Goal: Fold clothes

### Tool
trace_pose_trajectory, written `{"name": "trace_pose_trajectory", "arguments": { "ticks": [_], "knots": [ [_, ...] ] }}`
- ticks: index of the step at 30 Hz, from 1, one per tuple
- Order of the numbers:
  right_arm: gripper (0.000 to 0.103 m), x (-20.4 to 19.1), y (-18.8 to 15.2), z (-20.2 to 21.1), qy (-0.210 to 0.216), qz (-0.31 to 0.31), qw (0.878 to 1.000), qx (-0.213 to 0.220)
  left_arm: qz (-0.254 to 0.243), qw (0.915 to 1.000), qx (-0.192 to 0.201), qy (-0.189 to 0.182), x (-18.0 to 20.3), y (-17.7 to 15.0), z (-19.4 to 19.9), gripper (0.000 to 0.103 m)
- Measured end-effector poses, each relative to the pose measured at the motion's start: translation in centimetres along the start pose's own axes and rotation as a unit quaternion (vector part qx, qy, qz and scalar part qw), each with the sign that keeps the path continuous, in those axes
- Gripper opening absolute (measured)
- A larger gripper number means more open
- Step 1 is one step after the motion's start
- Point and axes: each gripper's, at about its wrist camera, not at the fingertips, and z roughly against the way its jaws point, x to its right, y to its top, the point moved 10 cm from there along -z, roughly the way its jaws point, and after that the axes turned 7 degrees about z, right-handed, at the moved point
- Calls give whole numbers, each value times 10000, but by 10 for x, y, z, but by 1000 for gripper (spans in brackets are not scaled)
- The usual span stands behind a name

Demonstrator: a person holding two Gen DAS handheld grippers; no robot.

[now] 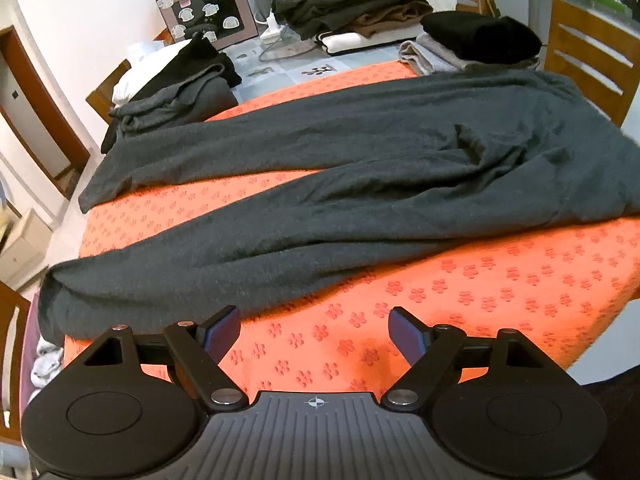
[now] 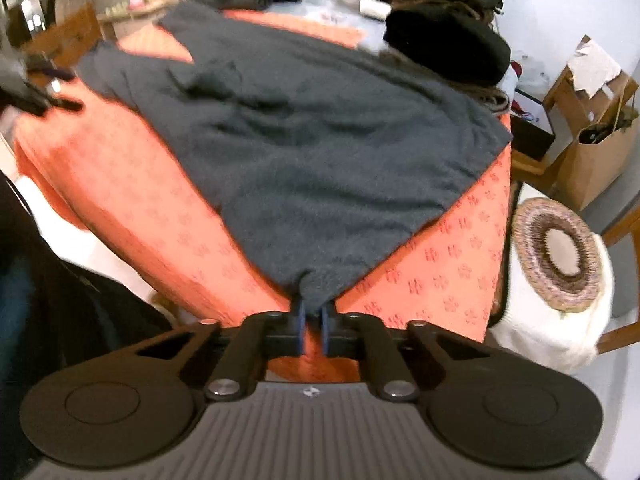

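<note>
Dark grey trousers lie spread on an orange patterned cloth that covers the table; both legs run to the left and the near leg's end hangs at the table's left edge. My left gripper hovers open over bare orange cloth just in front of the near leg, holding nothing. In the right wrist view the same grey trousers fan out ahead, and my right gripper is shut on their near corner, pinched between the blue pads. The left gripper's tool shows blurred at far left.
Stacks of folded clothes and a black folded piece sit at the table's far side. Another dark garment lies at the far left. Wooden chairs stand around. A round woven mat and a paper bag are to the right.
</note>
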Motion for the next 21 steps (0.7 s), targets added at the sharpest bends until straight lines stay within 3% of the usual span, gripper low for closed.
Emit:
{"name": "trace_pose_trajectory", "arguments": {
  "ticks": [5,11,14,15,21],
  "knots": [
    [8,7,34,49,682,-802,9921,687,-139,9997,73,172,1,4,-17,80],
    [8,26,65,73,691,-1515,9791,1164,-306,9987,160,378,3,9,-36,61],
    [8,33,72,74,547,-1794,9740,1269,-408,9985,205,297,1,12,-30,39],
    [8,36,73,74,486,-1905,9720,1286,-445,9985,221,238,1,13,-25,6],
    [8,50,59,68,185,-2605,9596,1050,-667,9972,313,-117,-4,20,5,3]
  ]
}}
